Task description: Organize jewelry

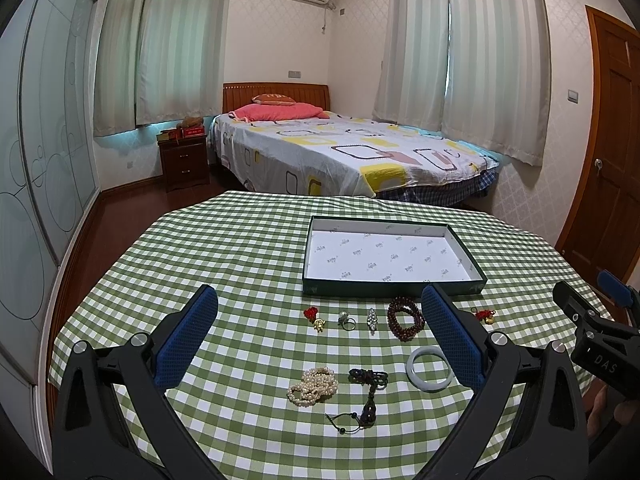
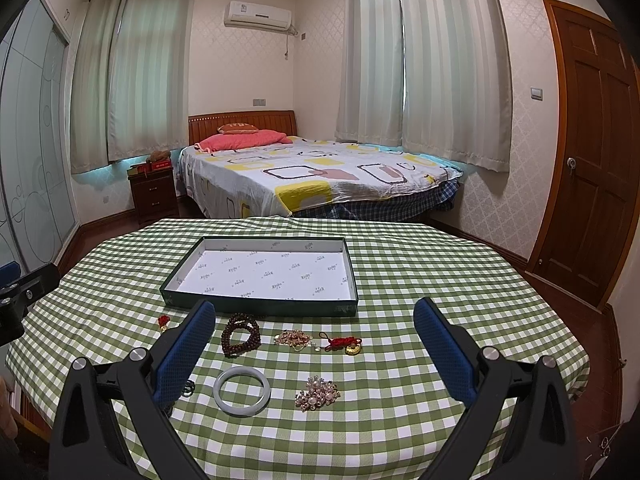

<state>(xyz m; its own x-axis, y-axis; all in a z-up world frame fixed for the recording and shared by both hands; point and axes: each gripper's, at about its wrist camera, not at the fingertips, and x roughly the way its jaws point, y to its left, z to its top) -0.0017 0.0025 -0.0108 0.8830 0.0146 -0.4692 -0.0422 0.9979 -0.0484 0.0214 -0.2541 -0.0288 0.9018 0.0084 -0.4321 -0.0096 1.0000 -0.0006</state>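
A shallow dark green box with a white lining lies empty on the green checked tablecloth. In front of it lie a red charm, a ring, a crystal brooch, a dark red bead bracelet, a pale jade bangle, a pearl necklace and a dark cord pendant. My left gripper hovers open above them, holding nothing. The right wrist view shows the box, bracelet, bangle, a gold chain piece, a red knot charm and a pearl flower brooch. My right gripper is open and holds nothing.
The round table ends just beyond the box. Behind it are a bed, a dark nightstand, a glass wardrobe at left and a wooden door at right. The right gripper's body shows at the left view's right edge.
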